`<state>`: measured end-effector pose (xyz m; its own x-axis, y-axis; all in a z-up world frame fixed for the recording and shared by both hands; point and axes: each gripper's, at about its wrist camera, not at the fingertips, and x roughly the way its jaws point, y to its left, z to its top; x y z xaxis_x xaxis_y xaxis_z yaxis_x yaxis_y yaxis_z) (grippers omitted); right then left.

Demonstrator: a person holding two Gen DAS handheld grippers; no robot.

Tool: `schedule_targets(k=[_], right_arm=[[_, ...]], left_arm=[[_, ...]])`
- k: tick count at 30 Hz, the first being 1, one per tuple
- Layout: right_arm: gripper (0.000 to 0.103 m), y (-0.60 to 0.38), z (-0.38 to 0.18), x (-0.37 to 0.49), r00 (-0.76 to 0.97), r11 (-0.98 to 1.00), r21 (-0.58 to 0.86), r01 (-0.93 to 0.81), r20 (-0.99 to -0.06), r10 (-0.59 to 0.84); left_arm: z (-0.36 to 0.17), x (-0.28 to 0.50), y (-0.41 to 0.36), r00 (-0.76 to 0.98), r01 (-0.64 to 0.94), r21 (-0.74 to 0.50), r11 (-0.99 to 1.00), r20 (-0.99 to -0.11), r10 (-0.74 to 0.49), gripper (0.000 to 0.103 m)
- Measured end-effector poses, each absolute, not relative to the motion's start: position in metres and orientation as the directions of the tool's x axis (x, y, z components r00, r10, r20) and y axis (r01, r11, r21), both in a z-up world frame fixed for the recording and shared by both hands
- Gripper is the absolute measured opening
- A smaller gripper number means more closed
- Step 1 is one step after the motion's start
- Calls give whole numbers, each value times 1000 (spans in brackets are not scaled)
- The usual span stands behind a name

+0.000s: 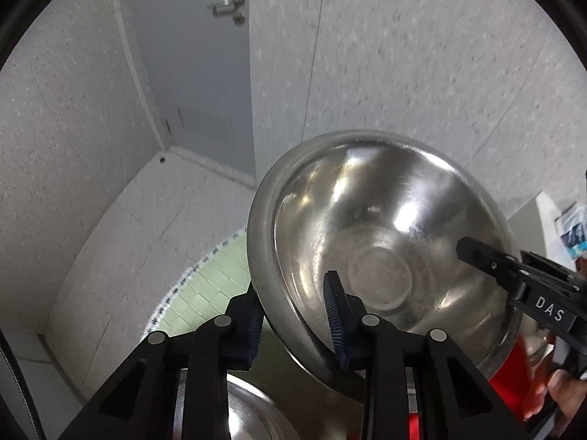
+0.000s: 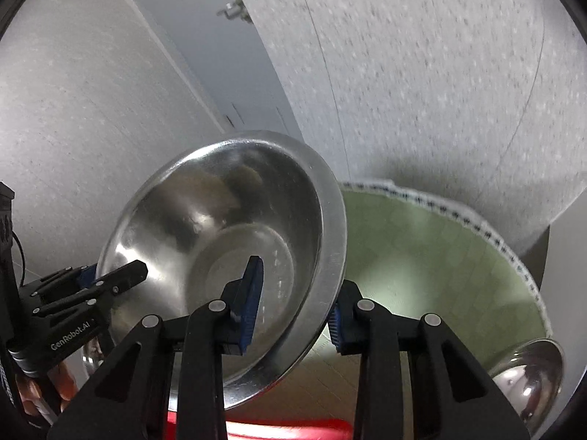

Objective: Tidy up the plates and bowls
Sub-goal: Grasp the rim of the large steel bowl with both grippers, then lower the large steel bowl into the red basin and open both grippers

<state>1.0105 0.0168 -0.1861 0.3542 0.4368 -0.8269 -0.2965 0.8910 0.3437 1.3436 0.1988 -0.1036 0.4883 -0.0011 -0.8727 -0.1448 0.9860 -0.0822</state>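
Note:
A large steel bowl (image 1: 385,242) is held up in the air, tilted, by both grippers. My left gripper (image 1: 295,315) is shut on its left rim, one blue pad inside the bowl and one outside. My right gripper (image 2: 295,304) is shut on the opposite rim of the same bowl (image 2: 220,242). The right gripper also shows in the left wrist view (image 1: 488,260), and the left gripper shows in the right wrist view (image 2: 110,275). A second steel bowl (image 2: 528,381) lies on the green mat at lower right; another steel bowl (image 1: 249,418) shows below the left gripper.
A green gridded mat (image 2: 422,267) covers the table below. A red object (image 2: 286,429) lies under the held bowl. Speckled white walls (image 1: 422,73) and a grey door (image 1: 190,73) stand behind. A person's hand (image 1: 561,388) shows at right.

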Motion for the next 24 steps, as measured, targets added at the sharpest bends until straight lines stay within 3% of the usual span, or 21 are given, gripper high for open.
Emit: schedule_targets(k=[11, 19, 24], right_arm=[[32, -25, -116, 932, 469, 912, 319, -256, -784, 406], [32, -58, -136, 851, 431, 937, 300, -181, -832, 350], [32, -68, -165, 820, 383, 943, 302, -139, -862, 333]], left_arm=[[-54, 1241, 180, 588, 5, -157, 988, -799, -129, 28], [-48, 1140, 179, 533, 119, -181, 976, -818, -217, 29], [-68, 1123, 176, 470, 154, -157, 976, -857, -212, 29]])
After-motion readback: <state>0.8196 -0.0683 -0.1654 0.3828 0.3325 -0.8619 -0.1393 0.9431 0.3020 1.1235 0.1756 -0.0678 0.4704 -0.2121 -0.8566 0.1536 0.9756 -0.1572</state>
